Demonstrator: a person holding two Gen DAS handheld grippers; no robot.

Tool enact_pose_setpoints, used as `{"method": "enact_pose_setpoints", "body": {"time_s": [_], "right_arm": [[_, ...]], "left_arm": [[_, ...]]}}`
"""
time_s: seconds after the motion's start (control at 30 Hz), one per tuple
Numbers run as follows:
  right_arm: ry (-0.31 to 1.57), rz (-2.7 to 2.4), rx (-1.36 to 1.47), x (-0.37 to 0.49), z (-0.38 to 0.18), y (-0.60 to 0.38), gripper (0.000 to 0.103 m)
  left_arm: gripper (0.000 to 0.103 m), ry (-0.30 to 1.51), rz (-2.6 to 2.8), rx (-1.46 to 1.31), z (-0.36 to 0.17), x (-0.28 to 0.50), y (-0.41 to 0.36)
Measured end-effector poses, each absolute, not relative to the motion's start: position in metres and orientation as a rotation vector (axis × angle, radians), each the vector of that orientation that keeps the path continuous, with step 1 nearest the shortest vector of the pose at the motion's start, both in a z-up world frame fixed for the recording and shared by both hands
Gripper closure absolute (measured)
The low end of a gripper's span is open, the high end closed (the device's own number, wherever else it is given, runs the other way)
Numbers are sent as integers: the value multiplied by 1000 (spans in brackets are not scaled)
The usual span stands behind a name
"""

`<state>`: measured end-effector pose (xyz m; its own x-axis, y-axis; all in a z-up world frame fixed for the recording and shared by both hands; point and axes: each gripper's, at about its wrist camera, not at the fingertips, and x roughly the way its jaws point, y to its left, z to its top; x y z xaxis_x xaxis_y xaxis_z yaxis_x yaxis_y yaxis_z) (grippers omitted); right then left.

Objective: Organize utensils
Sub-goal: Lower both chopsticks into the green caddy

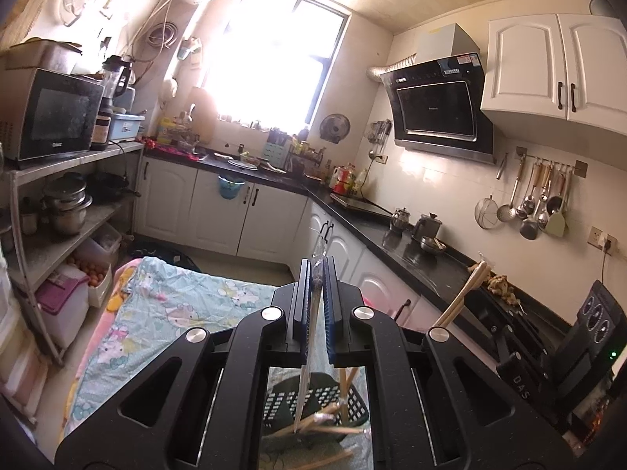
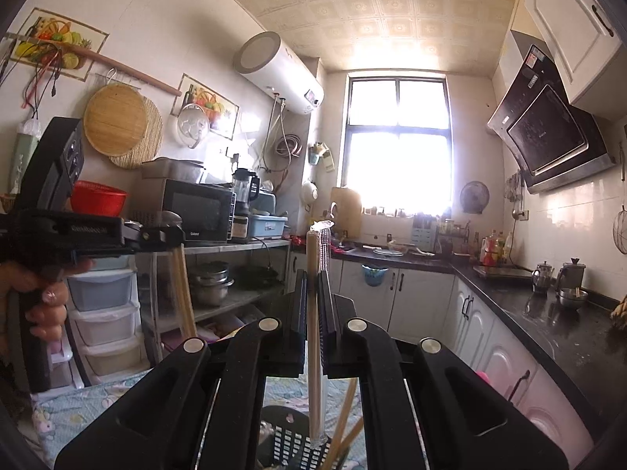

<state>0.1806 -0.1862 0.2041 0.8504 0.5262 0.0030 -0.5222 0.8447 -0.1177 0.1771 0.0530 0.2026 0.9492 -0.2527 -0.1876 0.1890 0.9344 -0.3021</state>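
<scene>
My left gripper [image 1: 318, 266] is shut on the clear plastic sleeve [image 1: 316, 252] of a wrapped pair of chopsticks, which hangs below the fingers. My right gripper [image 2: 312, 278] is shut on another wrapped wooden pair [image 2: 313, 250], held upright with its top above the fingers. Under both grippers sits a black perforated basket [image 1: 354, 401] [image 2: 288, 444] with several loose chopsticks [image 1: 327, 427] in it. In the right wrist view the left gripper [image 2: 174, 235] shows at the left in a hand [image 2: 47, 301], with its chopsticks [image 2: 183, 293] dangling. The right gripper's pair [image 1: 466, 290] shows at the right of the left wrist view.
The basket stands on a table with a cartoon-print cloth [image 1: 176, 305]. A black L-shaped counter [image 1: 427, 270] with kettles and a bowl runs along the right. A metal rack [image 1: 58, 243] with pots and a microwave stands on the left, with plastic drawers [image 2: 106, 313] beside it.
</scene>
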Motion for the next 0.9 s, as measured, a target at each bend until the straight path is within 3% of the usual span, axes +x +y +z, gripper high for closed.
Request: {"method": "enact_pose_setpoints", "body": {"time_s": [0.9], "right_arm": [[94, 562, -64, 225, 143, -166, 98]], "left_arm": [[100, 304, -215, -293, 132, 214, 40]]}}
